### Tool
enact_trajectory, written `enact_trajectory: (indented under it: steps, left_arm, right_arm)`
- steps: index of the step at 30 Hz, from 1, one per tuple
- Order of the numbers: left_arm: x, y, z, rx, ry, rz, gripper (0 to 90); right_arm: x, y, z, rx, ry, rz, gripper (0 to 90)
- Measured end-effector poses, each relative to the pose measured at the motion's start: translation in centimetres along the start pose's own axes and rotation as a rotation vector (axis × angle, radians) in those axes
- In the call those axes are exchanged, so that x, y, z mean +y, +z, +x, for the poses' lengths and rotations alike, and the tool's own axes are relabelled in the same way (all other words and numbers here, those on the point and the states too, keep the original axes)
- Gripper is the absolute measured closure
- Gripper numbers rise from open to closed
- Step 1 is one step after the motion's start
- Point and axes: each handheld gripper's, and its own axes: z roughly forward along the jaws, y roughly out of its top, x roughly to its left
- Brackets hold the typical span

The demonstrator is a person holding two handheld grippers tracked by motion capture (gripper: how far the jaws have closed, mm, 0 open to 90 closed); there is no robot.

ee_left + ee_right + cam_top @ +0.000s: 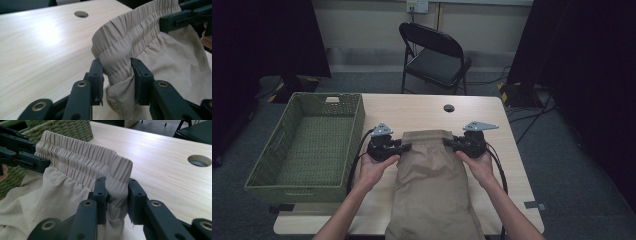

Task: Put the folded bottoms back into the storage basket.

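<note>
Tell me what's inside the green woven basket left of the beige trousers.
The green woven basket looks empty: its mesh floor shows bare in the high view, with a pale tag on the far rim. The corner behind its near wall is hidden.

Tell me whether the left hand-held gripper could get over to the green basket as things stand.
Probably yes. The green basket stands open-topped just left of the left hand-held gripper, with nothing between them. But that gripper is clamped on the waistband of the beige trousers, so the garment would come along unless released.
</note>
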Motion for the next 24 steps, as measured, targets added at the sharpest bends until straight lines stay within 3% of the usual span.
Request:
enact_trajectory:
  steps: [8,14,24]
  left_arm:
    - [2.3,-1.3,-0.3,0.005,0.021,-0.039,65.3]
    - [4.1,-2.2,0.3,0.002,0.01,-0.086,65.5]
    - [5.7,-2.9,1.1,0.002,-0.015,-0.139,66.0]
  right_arm:
    - [2.1,-0.8,0.3,-0.013,-0.013,-0.038,72.0]
    - [4.4,-1.6,0.9,-0.021,-0.047,-0.079,72.2]
    - [6.6,-1.3,0.8,-0.03,-0.042,-0.111,72.5]
